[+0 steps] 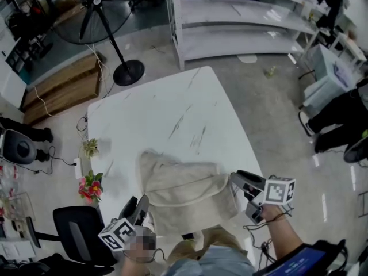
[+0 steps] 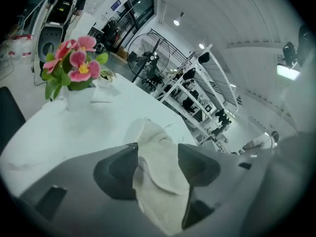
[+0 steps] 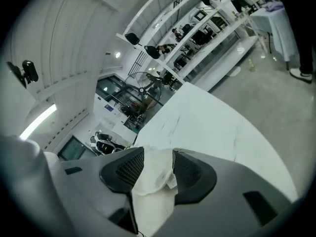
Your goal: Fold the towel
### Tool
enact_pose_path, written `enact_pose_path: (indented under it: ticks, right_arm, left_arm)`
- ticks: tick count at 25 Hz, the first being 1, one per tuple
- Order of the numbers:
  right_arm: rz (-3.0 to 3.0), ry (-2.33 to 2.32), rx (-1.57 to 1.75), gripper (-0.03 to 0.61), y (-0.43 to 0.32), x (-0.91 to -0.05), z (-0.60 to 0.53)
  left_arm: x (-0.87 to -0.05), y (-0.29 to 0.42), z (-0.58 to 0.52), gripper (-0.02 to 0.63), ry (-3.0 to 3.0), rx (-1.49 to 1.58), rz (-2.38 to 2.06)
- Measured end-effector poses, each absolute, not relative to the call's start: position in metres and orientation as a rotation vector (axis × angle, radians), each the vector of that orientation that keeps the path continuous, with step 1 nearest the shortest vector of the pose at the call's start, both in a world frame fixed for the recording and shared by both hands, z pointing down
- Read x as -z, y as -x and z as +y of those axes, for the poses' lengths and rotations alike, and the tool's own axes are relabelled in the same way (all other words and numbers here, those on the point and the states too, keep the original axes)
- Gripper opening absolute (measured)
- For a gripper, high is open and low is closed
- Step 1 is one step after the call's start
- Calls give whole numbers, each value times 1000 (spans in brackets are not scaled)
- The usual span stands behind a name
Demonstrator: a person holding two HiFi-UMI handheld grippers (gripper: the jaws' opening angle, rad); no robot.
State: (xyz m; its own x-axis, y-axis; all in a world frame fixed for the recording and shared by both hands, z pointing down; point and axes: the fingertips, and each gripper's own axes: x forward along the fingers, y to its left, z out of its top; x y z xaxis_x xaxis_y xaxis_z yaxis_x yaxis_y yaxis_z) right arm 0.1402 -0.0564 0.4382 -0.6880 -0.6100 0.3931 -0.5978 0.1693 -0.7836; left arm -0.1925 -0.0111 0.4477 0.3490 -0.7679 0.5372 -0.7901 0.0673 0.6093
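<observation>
Where one cream towel (image 1: 184, 197) lies part-folded at the near edge of the white surface (image 1: 172, 108), its longer side runs from the left hand-held gripper (image 1: 142, 201) to the right hand-held gripper (image 1: 237, 183), both with jaws apart, cloth loose between them. Only the right gripper view shows a small tag (image 3: 172, 180) on the towel; only the head view shows the two together.

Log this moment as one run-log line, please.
left tool: open, towel between | right tool: open, towel between | towel: rumpled, on table
</observation>
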Motion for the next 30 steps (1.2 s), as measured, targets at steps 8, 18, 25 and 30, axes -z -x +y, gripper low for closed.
enact_pose_path:
  ticks: [8, 18, 25, 30]
  right_arm:
    - [2553, 1177, 1543, 193, -140, -422, -99]
    - [2760, 646, 2006, 207, -92, -487, -93]
    - [2878, 586, 2094, 47, -75, -507, -94]
    - [3071, 509, 1684, 23, -52, -474, -97]
  left_arm:
    - [-413, 200, -58, 256, -1809, -52, -1456]
    - [-441, 200, -108, 256, -1823, -82, -1442]
    - [-448, 199, -116, 255, -1772, -65, -1443]
    - [-443, 199, -118, 255, -1782, -35, -1442]
